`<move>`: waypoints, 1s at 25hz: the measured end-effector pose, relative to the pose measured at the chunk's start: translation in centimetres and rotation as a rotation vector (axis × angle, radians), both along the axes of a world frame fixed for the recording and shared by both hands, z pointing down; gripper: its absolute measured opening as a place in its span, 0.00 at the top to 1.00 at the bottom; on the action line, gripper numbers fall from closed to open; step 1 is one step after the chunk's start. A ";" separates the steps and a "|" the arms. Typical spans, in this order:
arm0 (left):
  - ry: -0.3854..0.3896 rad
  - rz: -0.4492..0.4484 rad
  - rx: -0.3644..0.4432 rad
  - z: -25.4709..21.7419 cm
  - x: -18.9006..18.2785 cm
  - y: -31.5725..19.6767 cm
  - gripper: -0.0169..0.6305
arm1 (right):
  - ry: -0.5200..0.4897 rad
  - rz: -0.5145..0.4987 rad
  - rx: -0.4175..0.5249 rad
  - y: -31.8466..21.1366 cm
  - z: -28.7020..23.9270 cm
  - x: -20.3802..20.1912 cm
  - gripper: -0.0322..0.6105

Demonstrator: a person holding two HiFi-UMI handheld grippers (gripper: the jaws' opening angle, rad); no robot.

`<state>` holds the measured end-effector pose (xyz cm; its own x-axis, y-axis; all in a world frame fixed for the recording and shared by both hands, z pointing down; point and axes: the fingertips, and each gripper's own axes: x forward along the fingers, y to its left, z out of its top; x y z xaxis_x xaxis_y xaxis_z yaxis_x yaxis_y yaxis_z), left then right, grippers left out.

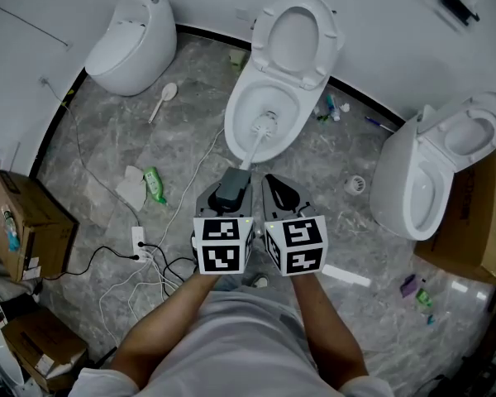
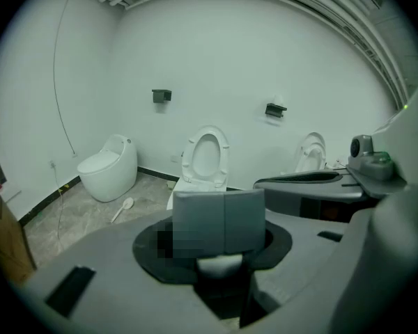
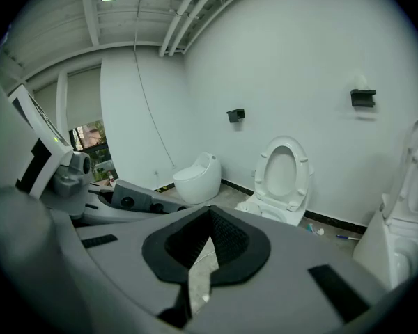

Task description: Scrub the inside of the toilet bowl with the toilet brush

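The left tongs (image 1: 236,180) are pinching the white handle of the toilet brush (image 1: 255,143). The left gripper view shows their two grey pads closed flat on it, with a bit of white handle showing just beneath. The grip sits at the top end of the handle, which I judge gives the longest reach and keeps the tongs clear of the bowl. The right tongs (image 1: 273,184) are pressed together on nothing: their black tips meet, with only floor visible behind them. They hang just beside the left pair, probably parked out of the way, since one grip is enough for a light brush.

From the grip the handle slants forward and down over the near rim of the toilet bowl (image 1: 234,118). The bristle head lies inside, near the middle of the basin. The seat and lid (image 1: 296,35) are tipped up against the wall, so the bowl is open to the brush. The scrubbing looks to be under way or about to begin.

This toilet stands at the far edge of the floor (image 1: 190,73). A round toilet (image 1: 132,44) with its lid down stands at the far left corner, and an open third toilet (image 1: 434,172) stands at the right edge. A white spoon-shaped tool (image 1: 165,98), a green bottle (image 1: 155,184) and loose cables (image 1: 149,259) lie on the left part of the floor, well apart from the work.
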<state>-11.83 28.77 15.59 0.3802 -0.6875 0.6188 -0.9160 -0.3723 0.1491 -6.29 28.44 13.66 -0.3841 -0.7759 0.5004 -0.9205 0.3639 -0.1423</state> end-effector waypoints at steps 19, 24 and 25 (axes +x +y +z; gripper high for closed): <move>0.024 0.039 -0.127 7.1 -1.3 -12.6 0.73 | 0.022 0.087 -0.107 -11.9 5.4 0.3 0.95; 0.028 0.021 -0.165 9.9 -0.2 -15.3 0.73 | 0.027 0.084 -0.126 -15.0 7.7 2.0 0.95; 0.026 0.015 -0.172 10.4 0.1 -15.9 0.73 | 0.027 0.080 -0.131 -15.7 8.3 2.5 0.95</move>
